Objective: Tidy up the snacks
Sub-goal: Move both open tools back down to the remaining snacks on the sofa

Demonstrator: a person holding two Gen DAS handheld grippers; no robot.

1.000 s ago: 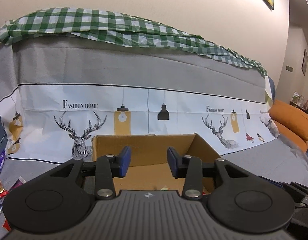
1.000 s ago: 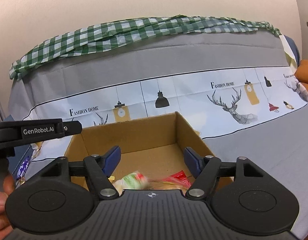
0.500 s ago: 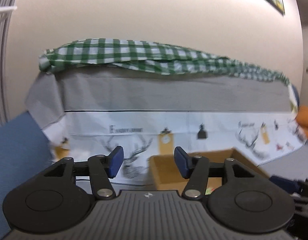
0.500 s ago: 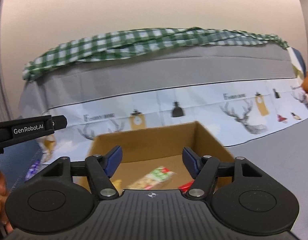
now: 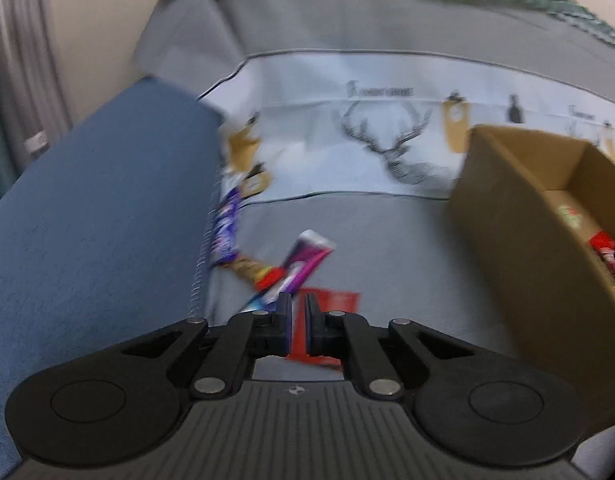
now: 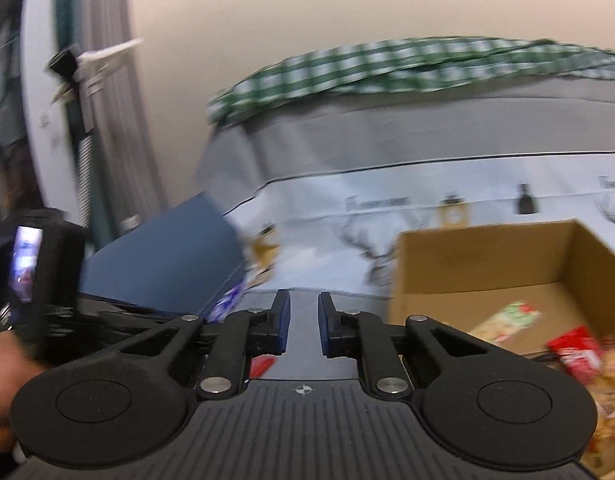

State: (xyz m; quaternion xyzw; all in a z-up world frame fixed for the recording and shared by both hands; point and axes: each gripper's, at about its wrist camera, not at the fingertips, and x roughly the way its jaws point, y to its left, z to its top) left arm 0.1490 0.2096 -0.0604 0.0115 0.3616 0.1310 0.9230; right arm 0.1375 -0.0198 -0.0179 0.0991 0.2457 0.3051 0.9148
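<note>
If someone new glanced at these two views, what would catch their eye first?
Probably the open cardboard box on the right, with bright snack packets inside. Next, the loose wrappers scattered on the grey cover beside the blue cushion, just ahead of the shut left gripper.

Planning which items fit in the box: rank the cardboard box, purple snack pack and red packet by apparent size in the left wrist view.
1. cardboard box, clearly largest.
2-3. purple snack pack and red packet: similar, unranked; the gripper hides part of the packet.
</note>
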